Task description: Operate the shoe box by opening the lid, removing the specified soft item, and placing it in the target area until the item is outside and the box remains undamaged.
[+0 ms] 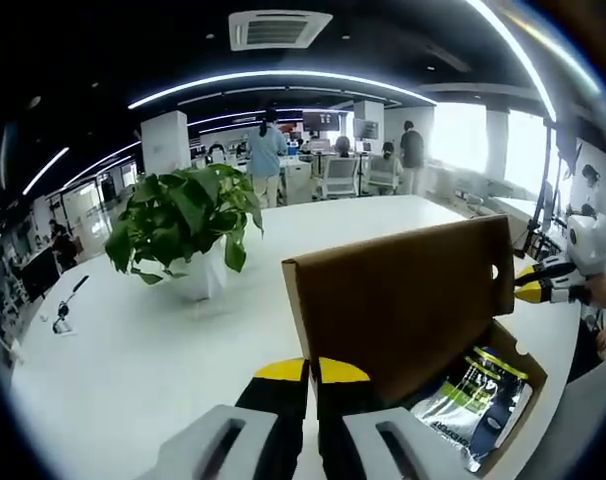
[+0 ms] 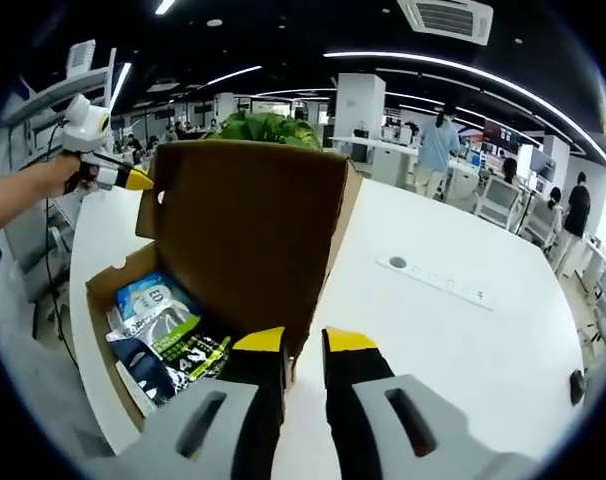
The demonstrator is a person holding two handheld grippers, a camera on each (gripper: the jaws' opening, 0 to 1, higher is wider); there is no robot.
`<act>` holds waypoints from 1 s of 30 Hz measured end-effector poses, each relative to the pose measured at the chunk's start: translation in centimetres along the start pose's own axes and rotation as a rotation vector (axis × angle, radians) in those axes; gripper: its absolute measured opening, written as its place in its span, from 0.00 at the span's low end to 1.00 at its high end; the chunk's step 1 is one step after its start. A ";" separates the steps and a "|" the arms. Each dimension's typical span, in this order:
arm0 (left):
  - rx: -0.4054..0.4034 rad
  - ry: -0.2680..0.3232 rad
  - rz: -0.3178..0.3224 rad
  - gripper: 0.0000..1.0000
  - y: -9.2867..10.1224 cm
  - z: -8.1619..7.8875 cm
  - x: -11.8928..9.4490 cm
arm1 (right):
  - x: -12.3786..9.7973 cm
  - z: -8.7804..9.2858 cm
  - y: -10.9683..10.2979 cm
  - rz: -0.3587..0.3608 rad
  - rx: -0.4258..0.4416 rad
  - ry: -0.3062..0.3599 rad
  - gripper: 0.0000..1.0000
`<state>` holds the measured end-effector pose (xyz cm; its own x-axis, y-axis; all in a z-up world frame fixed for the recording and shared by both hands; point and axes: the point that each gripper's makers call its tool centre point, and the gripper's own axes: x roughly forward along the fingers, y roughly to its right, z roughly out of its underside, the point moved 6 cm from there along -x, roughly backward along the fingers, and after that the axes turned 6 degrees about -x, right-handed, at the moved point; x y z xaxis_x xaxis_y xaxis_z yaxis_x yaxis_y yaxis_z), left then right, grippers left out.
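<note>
Brown cardboard shoe box on white table, lid up. Soft plastic-wrapped printed packet lies inside, lower left of right tool, closer. Both tools empty: right slightly parted, left tool nearly closed.

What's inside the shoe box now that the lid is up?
Inside the shoe box lies a soft printed packet, seen also in the left gripper view. The raised lid hides the box's far side; anything underneath the packet is covered.
</note>
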<state>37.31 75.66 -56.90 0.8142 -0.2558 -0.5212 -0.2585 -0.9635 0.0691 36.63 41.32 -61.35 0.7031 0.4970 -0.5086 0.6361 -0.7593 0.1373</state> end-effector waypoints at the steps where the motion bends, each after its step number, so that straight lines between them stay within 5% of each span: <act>1: 0.002 -0.002 0.000 0.01 0.0 0.0 0.1 | 0.1 0.3 -0.1 -0.001 0.002 -0.008 0.10; 14: -0.005 -0.010 0.011 0.01 -0.4 -0.3 1.0 | 1.7 1.6 -0.3 0.002 0.047 -0.052 0.01; 30: 0.007 -0.019 0.003 0.03 -0.8 -0.5 2.6 | 2.1 1.6 -0.4 0.022 -0.006 -0.052 0.00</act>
<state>39.90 75.73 -57.91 0.8035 -0.2569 -0.5371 -0.2643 -0.9623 0.0649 37.42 41.99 -63.84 0.6998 0.4576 -0.5486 0.6227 -0.7671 0.1545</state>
